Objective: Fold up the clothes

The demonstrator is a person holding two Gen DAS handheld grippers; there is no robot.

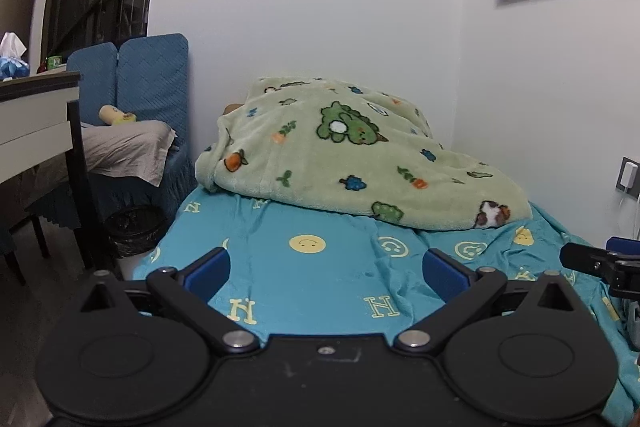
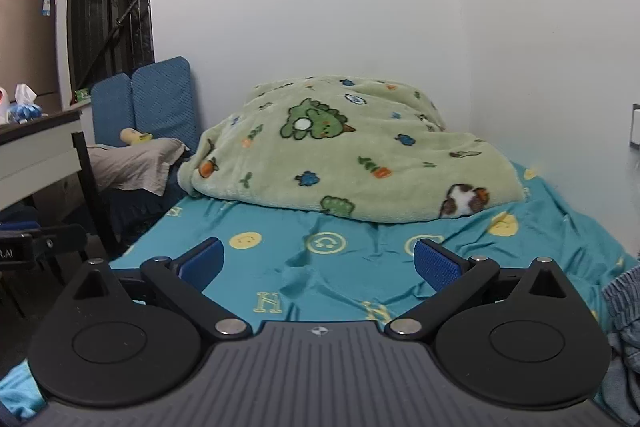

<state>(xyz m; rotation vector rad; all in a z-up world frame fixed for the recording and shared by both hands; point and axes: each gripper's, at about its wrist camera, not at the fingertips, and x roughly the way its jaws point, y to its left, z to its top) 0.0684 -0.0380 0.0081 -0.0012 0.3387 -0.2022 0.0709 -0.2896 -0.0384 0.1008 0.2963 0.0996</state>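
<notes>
My left gripper point(image 1: 326, 267) is open and empty, held above a bed with a teal smiley-face sheet point(image 1: 320, 287). My right gripper point(image 2: 318, 261) is open and empty above the same sheet point(image 2: 320, 279). A blue-grey striped garment point(image 2: 622, 331) lies crumpled at the right edge of the right wrist view, to the right of the right gripper; only part of it shows. The right gripper's black body point(image 1: 600, 261) shows at the right edge of the left wrist view. The left gripper's body point(image 2: 36, 247) shows at the left edge of the right wrist view.
A green fleece blanket point(image 1: 352, 163) with cartoon prints is heaped at the head of the bed against the white wall. A blue chair point(image 1: 132, 83) with grey cloth and a desk point(image 1: 36, 115) stand to the left. A black bin point(image 1: 136, 231) sits by the bed.
</notes>
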